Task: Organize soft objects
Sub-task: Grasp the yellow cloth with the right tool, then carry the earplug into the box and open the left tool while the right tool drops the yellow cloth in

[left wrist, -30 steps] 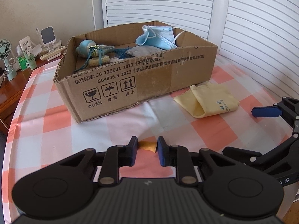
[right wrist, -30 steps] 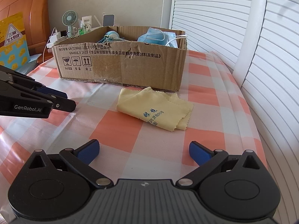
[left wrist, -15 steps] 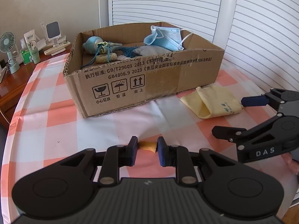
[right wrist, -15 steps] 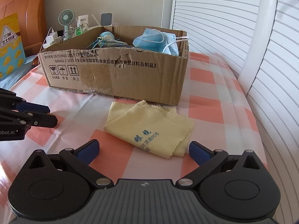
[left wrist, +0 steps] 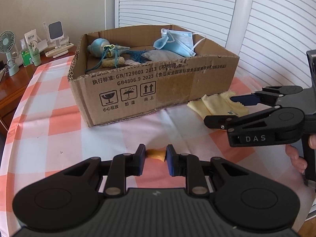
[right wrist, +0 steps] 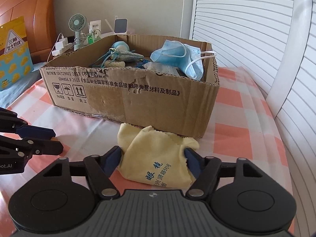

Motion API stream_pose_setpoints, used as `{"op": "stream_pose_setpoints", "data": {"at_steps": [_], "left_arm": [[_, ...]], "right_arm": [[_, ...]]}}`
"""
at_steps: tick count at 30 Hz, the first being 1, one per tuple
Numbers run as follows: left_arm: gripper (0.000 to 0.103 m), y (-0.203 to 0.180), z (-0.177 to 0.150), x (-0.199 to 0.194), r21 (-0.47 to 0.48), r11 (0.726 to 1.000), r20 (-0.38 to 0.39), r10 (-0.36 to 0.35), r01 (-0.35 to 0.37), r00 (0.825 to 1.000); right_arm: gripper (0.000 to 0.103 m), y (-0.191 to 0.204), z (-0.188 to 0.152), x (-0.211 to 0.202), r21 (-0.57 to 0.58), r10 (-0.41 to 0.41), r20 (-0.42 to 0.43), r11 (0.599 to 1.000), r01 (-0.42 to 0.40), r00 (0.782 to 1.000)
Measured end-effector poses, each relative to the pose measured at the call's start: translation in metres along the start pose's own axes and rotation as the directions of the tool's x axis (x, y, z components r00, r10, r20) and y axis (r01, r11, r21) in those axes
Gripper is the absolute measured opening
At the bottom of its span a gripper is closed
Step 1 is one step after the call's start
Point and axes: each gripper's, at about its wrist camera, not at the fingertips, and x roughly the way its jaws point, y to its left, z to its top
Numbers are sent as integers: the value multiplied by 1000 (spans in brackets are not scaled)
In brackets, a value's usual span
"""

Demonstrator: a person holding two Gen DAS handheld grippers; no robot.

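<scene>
- Most of the sorting looks done: the cardboard box at the far middle of the checked tablecloth already holds a blue face mask, a grey pouch, a blue stuffed toy and a few smaller soft bits.
- What I judge is left: the yellow cloth, and the small orange piece I carry on the left.
- The yellow cloth lies on the tablecloth just in front of the box's near right corner, bunched and folded, with blue printed characters and a pinked edge.
- My right gripper is closing, with the cloth between its fingers, which touch its sides.
- My left gripper is pressed together on the orange piece, held near me and well short of the box.
</scene>
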Motion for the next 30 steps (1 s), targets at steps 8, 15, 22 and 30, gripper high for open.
{"op": "stream_pose_setpoints", "data": {"at_steps": [8,15,22,30], "left_arm": [[21,1,1,1,2,1000,0,-6,6,1000],[21,1,1,-1,15,1000,-11,-10,10,1000],[21,1,1,-13,47,999,-9,-10,11,1000],[21,-2,2,-37,89,996,-3,-20,20,1000]], "right_arm": [[23,0,-2,-9,4,-12,1,1000,12,1000],[19,1,-9,-22,12,-10,-2,1000,10,1000],[19,3,-11,-48,-7,8,20,1000,-8,1000],[19,10,-14,-77,-63,24,45,998,-21,999]]}}
